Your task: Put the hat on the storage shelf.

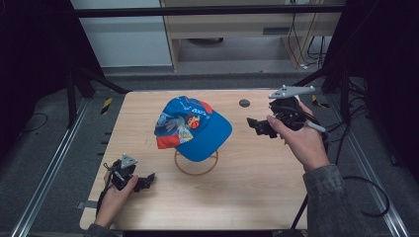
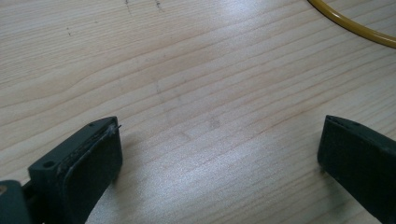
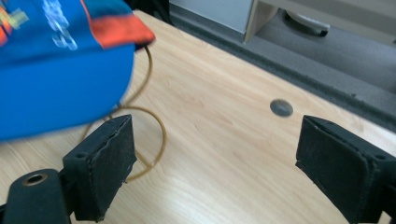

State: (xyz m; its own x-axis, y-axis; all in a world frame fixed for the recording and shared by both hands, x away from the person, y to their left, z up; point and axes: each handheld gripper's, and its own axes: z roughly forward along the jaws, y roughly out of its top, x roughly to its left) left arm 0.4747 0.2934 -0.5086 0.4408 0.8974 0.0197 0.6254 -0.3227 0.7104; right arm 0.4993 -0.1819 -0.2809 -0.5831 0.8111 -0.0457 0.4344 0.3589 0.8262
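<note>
Left gripper [image 1: 147,179]: near edge of the wooden table [image 1: 257,197], resting low, jaws spread, nothing between them but bare wood.
Wire stand [image 1: 196,164]: yellow ring base at table centre, carrying the cap.
Baseball cap [image 1: 195,127]: blue, printed, with orange patches; perched on the stand, brim towards the near right, untouched by either gripper.
Right gripper [image 1: 256,126]: held above the table just right of the cap, jaws spread wide and pointing at it; the brim [image 3: 56,93] lies left of the jaws, outside the gap.
Cable hole [image 1: 244,103]: far side, beyond the cap.
Progress: approach only, by my judgement; gripping and lifting the cap remain.
</note>
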